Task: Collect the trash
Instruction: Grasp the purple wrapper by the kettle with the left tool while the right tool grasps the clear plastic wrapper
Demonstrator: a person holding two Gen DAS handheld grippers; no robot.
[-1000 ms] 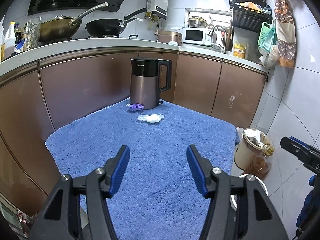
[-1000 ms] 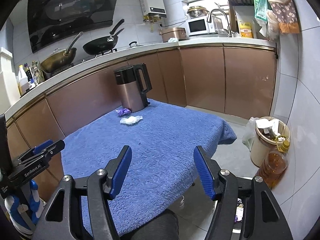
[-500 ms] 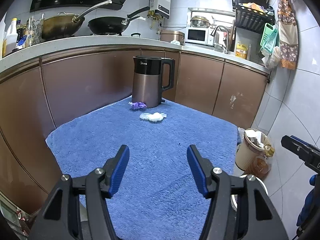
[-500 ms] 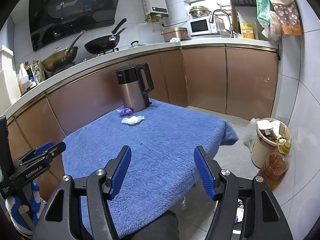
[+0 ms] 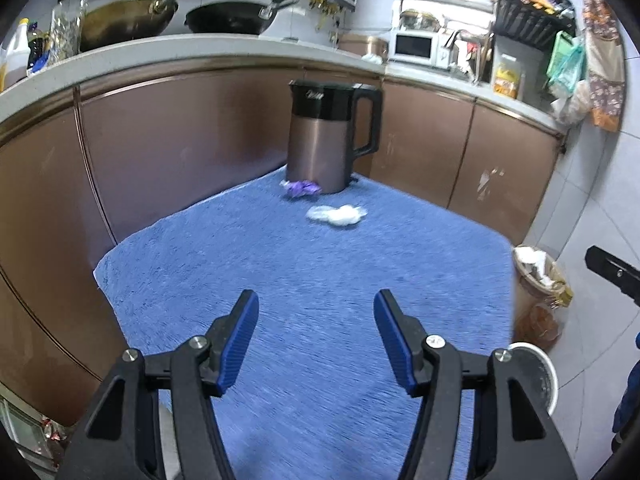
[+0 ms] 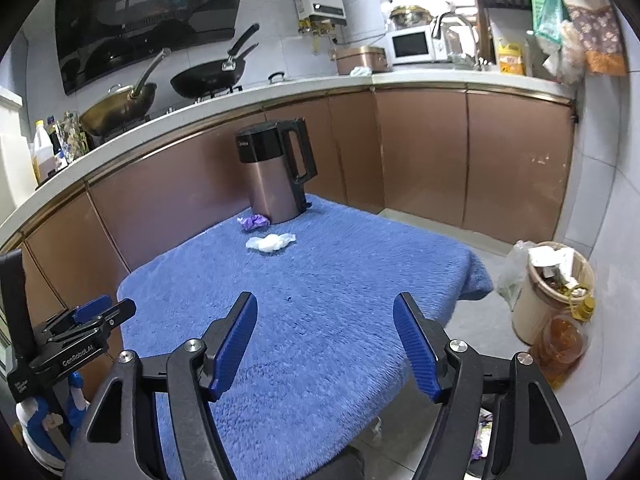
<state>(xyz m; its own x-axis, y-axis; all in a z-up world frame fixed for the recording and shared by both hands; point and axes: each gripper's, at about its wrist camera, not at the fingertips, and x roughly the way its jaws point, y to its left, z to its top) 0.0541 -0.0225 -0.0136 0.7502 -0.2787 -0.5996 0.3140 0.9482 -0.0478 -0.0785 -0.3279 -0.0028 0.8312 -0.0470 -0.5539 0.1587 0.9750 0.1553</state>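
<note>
Left gripper (image 5: 316, 336) closes in on the white wad (image 5: 337, 214), both grippers' fingers spread wide, nothing grabbed yet.

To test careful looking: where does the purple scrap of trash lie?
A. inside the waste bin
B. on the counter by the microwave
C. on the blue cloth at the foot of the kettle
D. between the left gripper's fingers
C: the purple scrap sits on the blue cloth against the kettle base.

The left gripper (image 5: 316, 336) and right gripper (image 6: 325, 344) share black angular frames, silver screws and ribbed blue pads (image 6: 234, 346). White "GenRobot.AI" lettering marks the left one's side, above what may be a blue-and-white glove.
</note>
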